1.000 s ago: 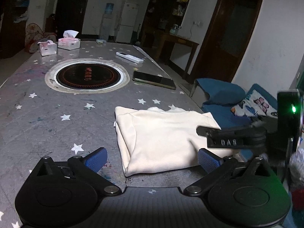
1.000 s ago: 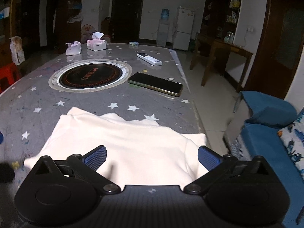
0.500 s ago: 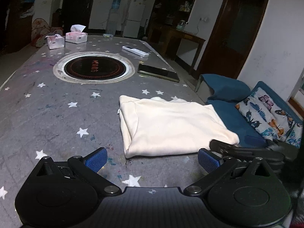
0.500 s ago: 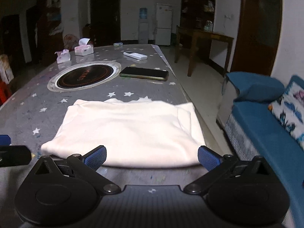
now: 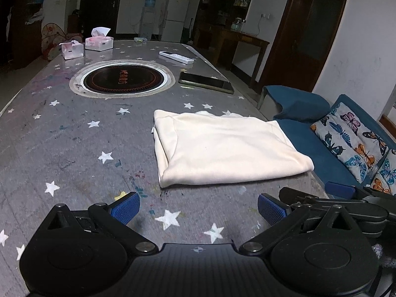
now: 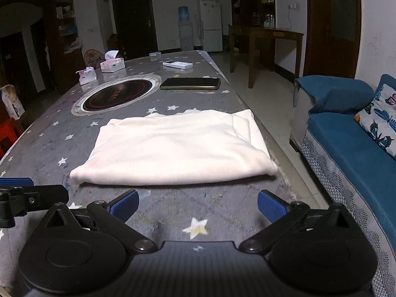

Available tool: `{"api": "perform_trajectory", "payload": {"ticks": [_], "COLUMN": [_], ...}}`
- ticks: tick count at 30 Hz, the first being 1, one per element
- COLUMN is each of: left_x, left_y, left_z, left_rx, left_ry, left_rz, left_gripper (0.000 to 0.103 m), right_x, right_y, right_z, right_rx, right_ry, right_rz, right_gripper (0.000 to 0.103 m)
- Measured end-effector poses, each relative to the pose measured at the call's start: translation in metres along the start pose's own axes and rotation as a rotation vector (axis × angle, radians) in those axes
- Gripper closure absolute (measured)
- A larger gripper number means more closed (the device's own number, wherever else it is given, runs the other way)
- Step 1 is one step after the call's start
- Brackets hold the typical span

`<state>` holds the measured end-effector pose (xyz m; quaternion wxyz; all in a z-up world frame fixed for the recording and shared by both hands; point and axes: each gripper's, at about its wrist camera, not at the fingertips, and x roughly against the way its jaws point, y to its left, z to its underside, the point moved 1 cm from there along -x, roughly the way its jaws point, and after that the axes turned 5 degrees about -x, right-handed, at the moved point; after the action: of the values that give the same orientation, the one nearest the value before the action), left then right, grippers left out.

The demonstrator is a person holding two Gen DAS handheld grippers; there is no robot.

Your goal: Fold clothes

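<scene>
Both claws, left claw (image 5: 198,208) and right claw (image 6: 198,204), gape wide and empty; the cream garment (image 6: 173,146) lies folded at twelve o'clock on the counter (image 5: 74,148), probably finished, though hidden layers stay unclear.

Can't read the writing on the round black plate (image 5: 121,80) set into the counter (image 5: 61,136), way too small. The other gripper (image 6: 17,198) is chopped off by the left edge in the right wrist view. The cream shirt (image 6: 173,146) hides its own inner folds.
</scene>
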<state>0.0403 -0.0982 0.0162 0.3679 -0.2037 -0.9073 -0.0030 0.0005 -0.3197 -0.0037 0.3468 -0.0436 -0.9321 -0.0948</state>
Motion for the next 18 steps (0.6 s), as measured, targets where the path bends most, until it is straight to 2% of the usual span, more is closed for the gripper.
{"api": "perform_trajectory", "payload": {"ticks": [18], "left_x": [-0.004], "left_y": [-0.015], "left_z": [0.009], "left_rx": [-0.020], "left_ry": [0.024], "left_rz": [0.013], "left_gripper": [0.000], "right_x": [0.006], "right_y": [-0.002], "right_z": [0.008], "right_rx": [0.000], "right_ry": [0.007], "right_rz": [0.003], "right_gripper": [0.000]}}
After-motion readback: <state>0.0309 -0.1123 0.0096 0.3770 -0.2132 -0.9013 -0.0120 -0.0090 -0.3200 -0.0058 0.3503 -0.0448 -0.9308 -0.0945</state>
